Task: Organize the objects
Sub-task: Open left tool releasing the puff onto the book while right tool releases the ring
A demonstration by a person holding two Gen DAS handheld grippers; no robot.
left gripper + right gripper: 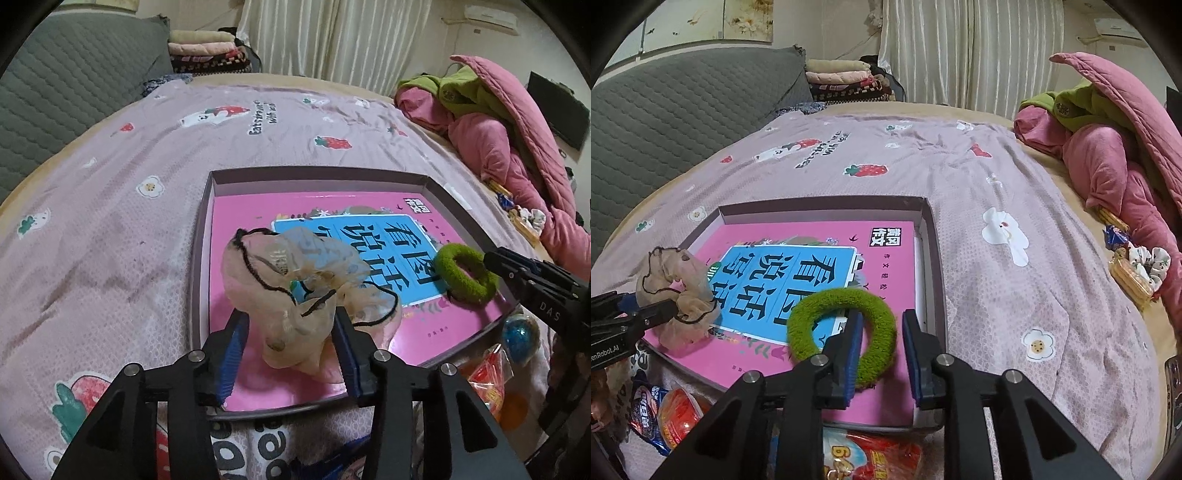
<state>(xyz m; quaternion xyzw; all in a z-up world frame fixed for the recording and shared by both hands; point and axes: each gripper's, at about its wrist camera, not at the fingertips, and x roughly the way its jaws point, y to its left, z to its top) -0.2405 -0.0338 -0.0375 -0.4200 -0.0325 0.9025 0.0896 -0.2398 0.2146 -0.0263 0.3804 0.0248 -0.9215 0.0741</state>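
**Scrunchies over the box: two loose grips, two ways to miss**

Scrunchies are the concern here. The sheer beige scrunchie with black thread trim [295,291] sits between the fingers of the left hand-held gripper [290,325], bunched over the near left part of the shallow dark cardboard box [317,173], above the pink book with a blue title panel [240,221] lying inside. The fingers look closed on its fabric, though the hold takes in only a fold.

The fuzzy green ring scrunchie [842,332] lies on the book's near right corner, with the right hand-held gripper [881,350] spread and straddling one side of the ring, one finger through its hole.

Risks, as I judge them: the thin beige fabric could slip free early or snag on a ribbed pad at release; the green ring could drag along with the inner finger on withdrawal and leave the box. Snack packets [676,410] crowd the near edge on the bed [997,177].
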